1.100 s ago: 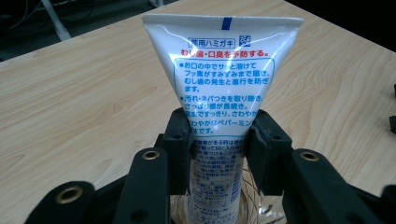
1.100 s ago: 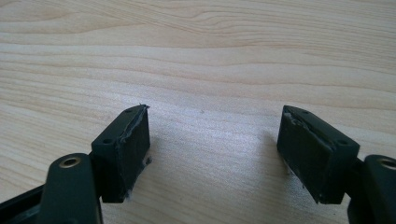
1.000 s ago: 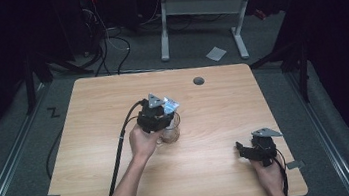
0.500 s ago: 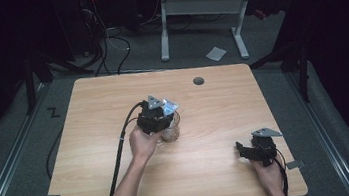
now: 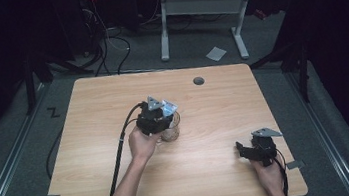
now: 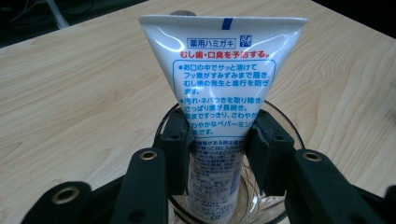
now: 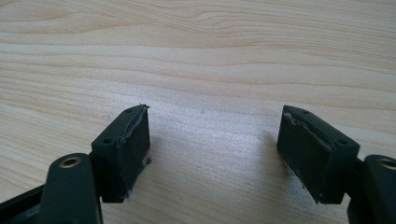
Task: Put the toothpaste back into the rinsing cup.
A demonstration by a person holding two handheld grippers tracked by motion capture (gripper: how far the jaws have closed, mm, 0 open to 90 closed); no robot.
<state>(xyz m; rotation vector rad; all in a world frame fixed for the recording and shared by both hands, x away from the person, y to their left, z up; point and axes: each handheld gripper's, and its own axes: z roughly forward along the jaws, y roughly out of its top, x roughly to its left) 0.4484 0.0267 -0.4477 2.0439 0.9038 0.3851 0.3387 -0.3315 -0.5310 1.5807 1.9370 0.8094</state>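
Note:
A white toothpaste tube with blue and red print stands upright, cap down, in a clear glass. My left gripper reaches down into the glass, one pad on each side of the tube. Its jaws have just been opening slightly, but the pads still touch the tube's sides. From above, the left gripper sits over the glass near the table's middle, with the tube's flat end sticking up. My right gripper rests low at the front right, open with bare wood between its pads.
The wooden table has a round cable hole near its far edge. The left gripper's black cable runs to the front edge. Beyond the table are a white desk frame and a paper sheet on the floor.

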